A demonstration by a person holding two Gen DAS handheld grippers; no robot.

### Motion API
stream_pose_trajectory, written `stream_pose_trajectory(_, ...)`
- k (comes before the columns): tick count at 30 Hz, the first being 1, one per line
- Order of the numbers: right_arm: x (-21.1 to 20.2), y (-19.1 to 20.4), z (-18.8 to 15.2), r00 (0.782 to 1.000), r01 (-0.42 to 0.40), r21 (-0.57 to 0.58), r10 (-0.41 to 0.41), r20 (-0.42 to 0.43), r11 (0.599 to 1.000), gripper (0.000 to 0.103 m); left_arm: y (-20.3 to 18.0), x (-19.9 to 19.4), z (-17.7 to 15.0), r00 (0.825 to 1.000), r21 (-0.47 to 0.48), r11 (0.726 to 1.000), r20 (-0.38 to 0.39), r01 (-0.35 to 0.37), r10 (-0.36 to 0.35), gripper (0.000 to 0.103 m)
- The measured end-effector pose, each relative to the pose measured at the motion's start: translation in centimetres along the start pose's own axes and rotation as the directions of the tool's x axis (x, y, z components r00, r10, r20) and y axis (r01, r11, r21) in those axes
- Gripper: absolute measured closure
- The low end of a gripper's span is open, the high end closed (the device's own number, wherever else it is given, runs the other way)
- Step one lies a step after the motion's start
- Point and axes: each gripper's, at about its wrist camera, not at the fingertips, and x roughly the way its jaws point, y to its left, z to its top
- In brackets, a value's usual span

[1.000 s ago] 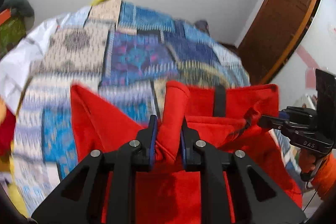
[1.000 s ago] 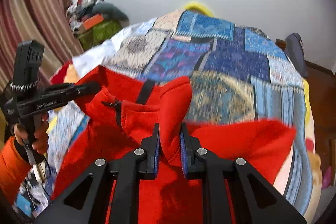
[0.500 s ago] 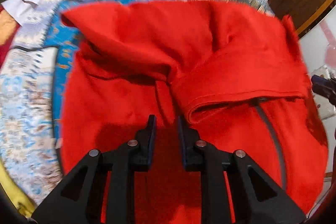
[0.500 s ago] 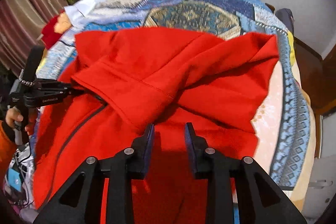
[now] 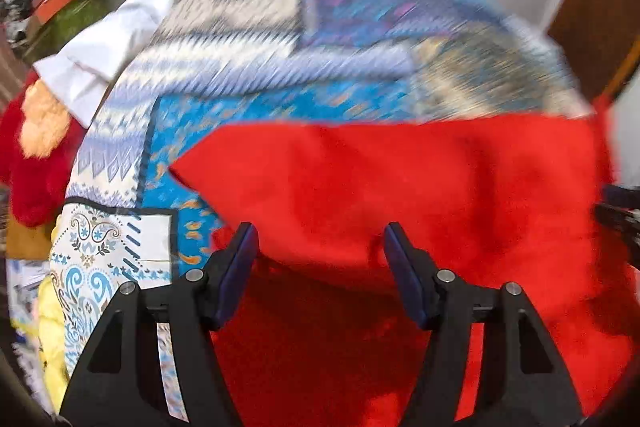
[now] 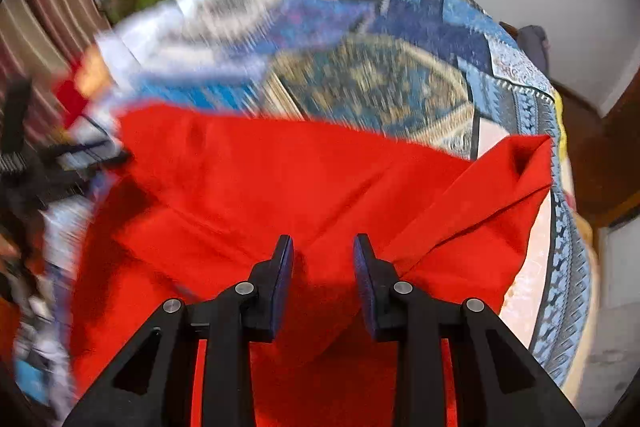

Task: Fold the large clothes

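A patchwork bedspread (image 5: pixel 280 39) covers the bed, and the big red garment (image 5: pixel 400 179) lies spread on its near end. It looks soft, thick and floppy, best taken by a folded edge or corner. Left gripper (image 5: pixel 318 247) and right gripper (image 6: pixel 323 259) hover above it, jaws apart, holding nothing.

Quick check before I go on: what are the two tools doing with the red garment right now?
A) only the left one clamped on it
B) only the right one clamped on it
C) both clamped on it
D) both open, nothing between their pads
D: the left tool and right tool both stand open, and the red garment lies spread on the patchwork bedspread.
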Motion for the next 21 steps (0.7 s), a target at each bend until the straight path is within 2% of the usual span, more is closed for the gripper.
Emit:
stream_pose_trajectory(2, 2.6, 0.3, -1.0, 0.990, 0.133, -0.074, -0.136, -0.030, 0.988, 0.076, 1.5, 2.8, -0.4, 0.994, -0.009, 0.996, -0.059, -0.092, 0.091, 0.039)
stream_pose_trajectory(3, 2.8, 0.0, -1.6, 0.992, 0.127, -0.080, -0.128, -0.016, 0.989, 0.075, 2.4, 3.7, -0.5, 0.991, -0.019, 0.993, -0.076, -0.116, 0.114, 0.038)
stream_pose_trajectory(4, 2.6, -0.5, -2.0, 0.994, 0.105, -0.076, -0.105, 0.008, 0.992, 0.073, 3.9, 4.5, -0.7, 0.993, -0.051, 0.995, -0.084, -0.085, 0.081, 0.038)
stream_pose_trajectory(5, 2.2, -1.2, -2.3, 0.996, 0.093, -0.066, -0.092, 0.016, 0.994, 0.065, 4.8, 4.7, -0.7, 0.997, -0.080, 0.996, -0.075, -0.042, 0.036, 0.038)
stream_pose_trajectory(6, 2.0, -1.9, -2.5, 0.996, 0.093, -0.056, -0.092, 0.014, 0.994, 0.061, 5.2, 4.5, -0.7, 0.997, -0.094, 0.995, -0.069, -0.026, 0.020, 0.038)
stream_pose_trajectory(8, 1.8, -2.8, -2.9, 0.993, 0.114, -0.063, -0.113, 0.017, 0.991, 0.036, 5.5, 4.4, -0.1, 0.997, -0.109, 0.993, -0.069, -0.038, 0.031, 0.038)
stream_pose_trajectory(9, 1.8, -3.3, -3.3, 0.988, 0.155, -0.069, -0.154, 0.020, 0.985, 0.027, 5.5, 4.3, 0.3, 0.996, -0.097, 0.992, -0.055, -0.078, 0.073, 0.038)
stream_pose_trajectory(10, 1.8, -3.8, -3.8, 0.983, 0.182, -0.062, -0.180, 0.025, 0.981, 0.014, 5.5, 4.3, 0.6, 0.993, -0.088, 0.990, -0.048, -0.112, 0.108, 0.037)
stream_pose_trajectory(11, 1.8, -4.4, -4.2, 0.983, 0.183, -0.049, -0.182, 0.025, 0.982, 0.012, 5.7, 4.5, 0.9, 0.989, -0.086, 0.986, -0.048, -0.142, 0.138, 0.036)
stream_pose_trajectory(14, 1.2, -6.8, -4.9, 0.994, 0.105, 0.050, -0.104, -0.011, 0.993, 0.012, 6.2, 4.4, 1.2, 0.992, -0.132, 0.984, -0.060, -0.122, 0.115, 0.035)
stream_pose_trajectory(16, 0.3, -8.2, -5.4, 0.998, 0.064, 0.113, -0.062, -0.017, 0.992, 0.012, 5.8, 3.4, 1.0, 0.992, -0.115, 0.986, -0.054, -0.122, 0.117, 0.035)
stream_pose_trajectory(21, -4.0, -10.4, -6.8, 0.998, -0.057, 0.216, 0.049, 0.043, 0.975, 0.012, 4.5, -1.5, -1.2, 0.999, -0.085, 0.996, 0.005, -0.036, 0.036, 0.035)
